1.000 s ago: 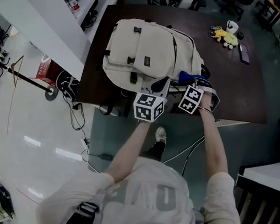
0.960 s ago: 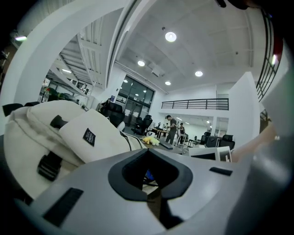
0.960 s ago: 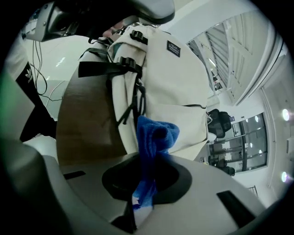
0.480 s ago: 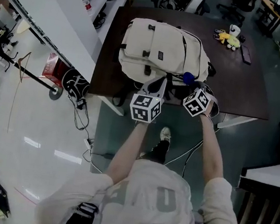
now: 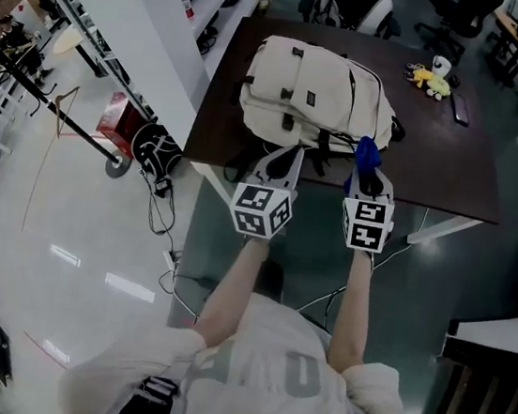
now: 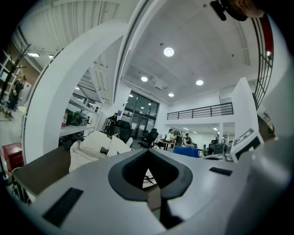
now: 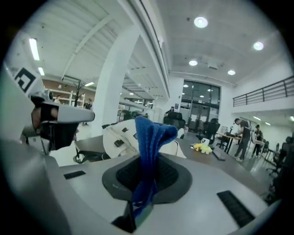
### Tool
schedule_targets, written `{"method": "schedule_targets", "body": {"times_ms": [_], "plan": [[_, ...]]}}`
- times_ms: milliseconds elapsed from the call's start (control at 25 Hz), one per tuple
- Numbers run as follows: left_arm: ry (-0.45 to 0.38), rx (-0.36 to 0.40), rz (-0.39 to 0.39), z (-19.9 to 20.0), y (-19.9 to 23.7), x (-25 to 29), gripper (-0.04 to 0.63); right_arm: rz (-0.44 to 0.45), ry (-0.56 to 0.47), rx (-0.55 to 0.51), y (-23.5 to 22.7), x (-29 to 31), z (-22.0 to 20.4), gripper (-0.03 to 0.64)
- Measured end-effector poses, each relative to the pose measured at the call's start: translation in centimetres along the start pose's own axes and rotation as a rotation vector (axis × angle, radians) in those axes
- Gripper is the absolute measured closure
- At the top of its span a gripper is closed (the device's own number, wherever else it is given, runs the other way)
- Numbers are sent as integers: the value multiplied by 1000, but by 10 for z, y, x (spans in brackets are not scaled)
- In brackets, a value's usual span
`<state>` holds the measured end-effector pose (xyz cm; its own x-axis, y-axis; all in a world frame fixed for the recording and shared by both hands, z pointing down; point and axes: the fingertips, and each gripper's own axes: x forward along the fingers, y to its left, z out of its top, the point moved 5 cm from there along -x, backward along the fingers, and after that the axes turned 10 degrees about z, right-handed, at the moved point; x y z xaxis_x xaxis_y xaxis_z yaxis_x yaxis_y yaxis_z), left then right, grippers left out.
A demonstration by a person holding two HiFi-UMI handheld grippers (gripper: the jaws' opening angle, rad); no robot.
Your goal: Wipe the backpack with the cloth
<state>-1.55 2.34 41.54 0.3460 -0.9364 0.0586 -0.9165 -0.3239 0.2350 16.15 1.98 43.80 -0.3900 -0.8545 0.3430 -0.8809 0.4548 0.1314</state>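
— Where is the backpack seen?
— The backpack (image 5: 313, 95) is laid flat on the dark desk (image 5: 453, 170), at the upper centre of the head view.
— And the cloth?
— The blue cloth (image 7: 149, 147) is pinched upright in the clenched right claw (image 5: 369, 176), just below the backpack in the frame. The left claw (image 5: 282, 165) is clenched on nothing, alongside.
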Motion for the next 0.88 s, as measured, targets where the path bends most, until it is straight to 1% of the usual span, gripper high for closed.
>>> {"method": "schedule_targets", "body": {"times_ms": [80, 120, 360, 480, 560, 640, 880], "plan": [[-3, 17, -4, 3, -4, -8, 592, -13, -31, 54, 4, -18, -3, 575], [-6, 23, -4, 5, -5, -11, 592, -9, -37, 60, 7, -23, -2, 575], [-8, 40, -8, 7, -1, -37, 592, -20, -83, 38, 29, -48, 12, 575], [-25, 52, -24, 12, -2, -56, 592, -23, -112, 26, 45, -62, 22, 575], [-41, 60, -27, 16, -1, -77, 592, -24, -139, 36, 60, -79, 27, 575], [-55, 46, -15, 20, 2, -104, 592, -20, -157, 53, 80, -99, 29, 575], [-55, 28, 3, 16, 0, -199, 592, 18, -162, 107, 146, -172, 12, 575]]}}
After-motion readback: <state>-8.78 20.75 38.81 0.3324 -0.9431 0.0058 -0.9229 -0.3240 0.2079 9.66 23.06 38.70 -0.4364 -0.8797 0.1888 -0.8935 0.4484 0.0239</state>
